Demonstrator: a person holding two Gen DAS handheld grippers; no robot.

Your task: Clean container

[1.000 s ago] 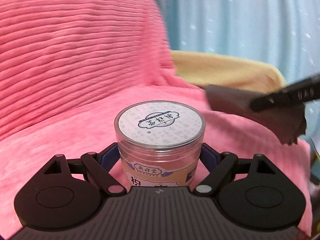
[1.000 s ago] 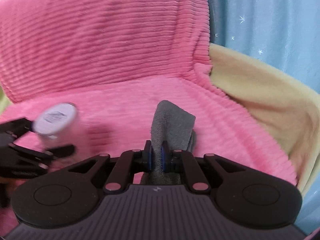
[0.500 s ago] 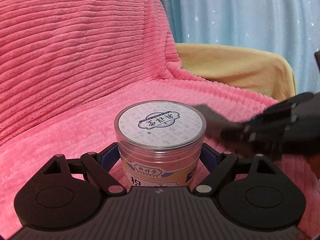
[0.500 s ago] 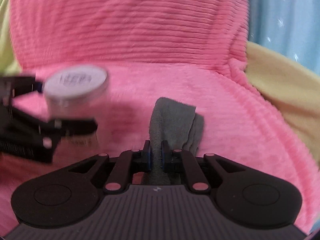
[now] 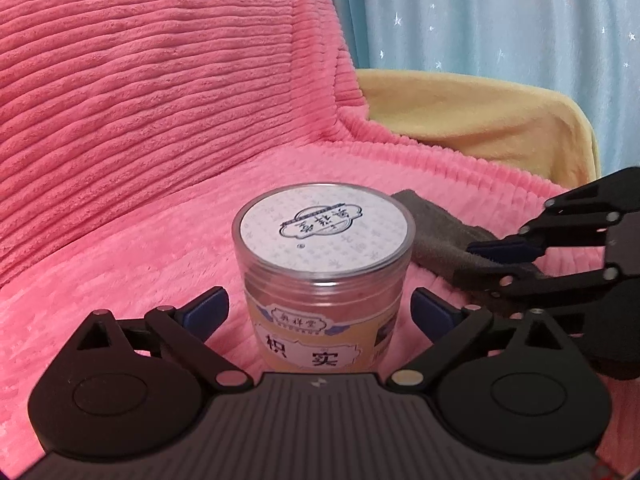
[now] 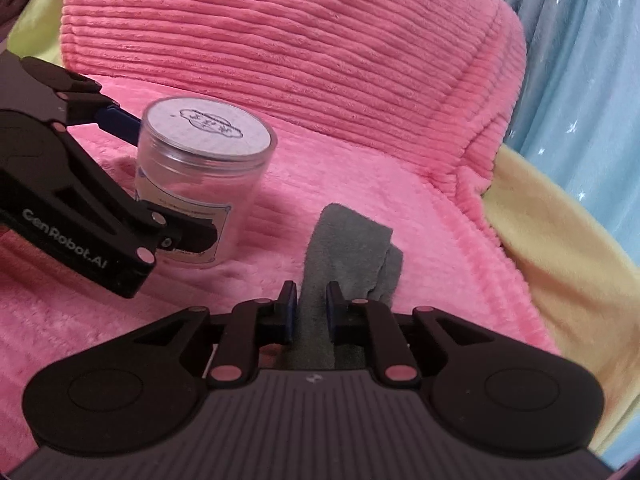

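1. Pink ribbed blanket [image 5: 168,128] lies under everything we see.
2. We see the clear container [image 5: 324,280] standing upright on it, white lid on.
3. Our left hand-held gripper [image 5: 322,312] is spread wide, pads beside the container without touching.
4. Our right hand-held gripper [image 6: 311,312] is clamped on a grey cloth [image 6: 348,248], near the container's right.
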